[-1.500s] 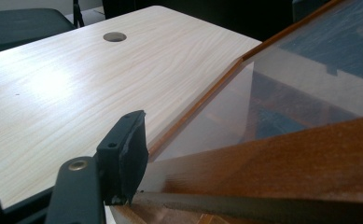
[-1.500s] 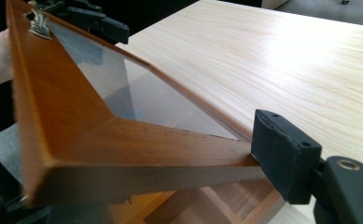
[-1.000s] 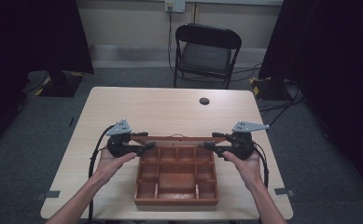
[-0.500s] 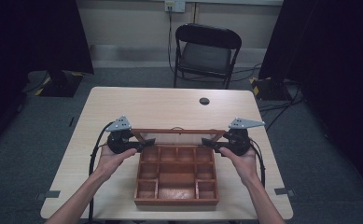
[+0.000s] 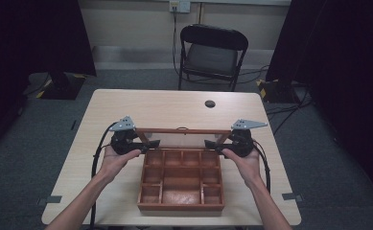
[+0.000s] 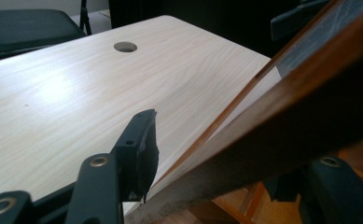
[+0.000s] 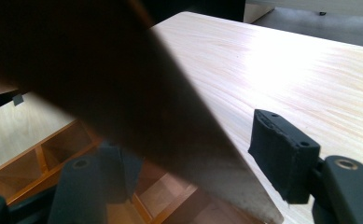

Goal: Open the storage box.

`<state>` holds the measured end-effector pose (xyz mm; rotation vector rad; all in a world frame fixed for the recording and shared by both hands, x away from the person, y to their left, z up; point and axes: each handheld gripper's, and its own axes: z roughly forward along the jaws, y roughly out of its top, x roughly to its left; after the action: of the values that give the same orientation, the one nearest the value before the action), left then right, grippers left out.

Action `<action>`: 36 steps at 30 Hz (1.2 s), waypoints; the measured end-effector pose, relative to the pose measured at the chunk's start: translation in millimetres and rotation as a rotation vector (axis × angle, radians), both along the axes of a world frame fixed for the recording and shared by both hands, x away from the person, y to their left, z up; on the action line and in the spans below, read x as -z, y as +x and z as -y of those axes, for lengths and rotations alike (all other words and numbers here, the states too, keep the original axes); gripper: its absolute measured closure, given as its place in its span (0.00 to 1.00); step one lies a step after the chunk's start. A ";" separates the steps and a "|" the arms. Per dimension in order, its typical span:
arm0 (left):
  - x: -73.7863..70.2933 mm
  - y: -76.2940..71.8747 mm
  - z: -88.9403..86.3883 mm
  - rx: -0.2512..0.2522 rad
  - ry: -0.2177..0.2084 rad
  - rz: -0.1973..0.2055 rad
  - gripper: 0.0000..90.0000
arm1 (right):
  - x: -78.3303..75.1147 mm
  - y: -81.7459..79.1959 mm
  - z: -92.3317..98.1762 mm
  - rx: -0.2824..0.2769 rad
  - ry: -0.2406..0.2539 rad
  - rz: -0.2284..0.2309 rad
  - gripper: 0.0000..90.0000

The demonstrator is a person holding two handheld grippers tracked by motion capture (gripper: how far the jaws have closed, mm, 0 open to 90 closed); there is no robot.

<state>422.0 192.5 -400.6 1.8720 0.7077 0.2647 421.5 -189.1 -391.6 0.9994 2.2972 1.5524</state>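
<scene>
A pale wood-grain worktop (image 5: 126,191) stands on grey carpet, with a black folding chair (image 5: 212,53) beyond its far edge and a round cable hole (image 5: 210,103) near that edge. A wooden box (image 5: 181,180) with open compartments sits at the near middle. Its hinged lid (image 5: 182,138) is raised, tilted up at the far side. The left tool (image 5: 148,143) has the lid's left frame between spread jaws; the right tool (image 5: 212,143) likewise straddles the right frame. No readable writing shows.

Setting: a lab or studio recording room. Indicators: black curtains (image 5: 50,38) along both sides, grey carpet floor (image 5: 26,158), a folding chair (image 5: 213,55), loose floor cables (image 5: 280,110), and a wall outlet (image 5: 179,5) behind a lone pale wood table (image 5: 174,108).
</scene>
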 end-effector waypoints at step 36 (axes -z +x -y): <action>13.8 20.7 -5.4 -0.046 -0.029 0.002 0.57 | 16.7 23.5 5.6 0.046 0.013 -0.018 0.53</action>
<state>442.6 197.9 -414.4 1.8298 0.7498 0.2846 445.0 -194.7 -408.3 1.0656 2.2621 1.5488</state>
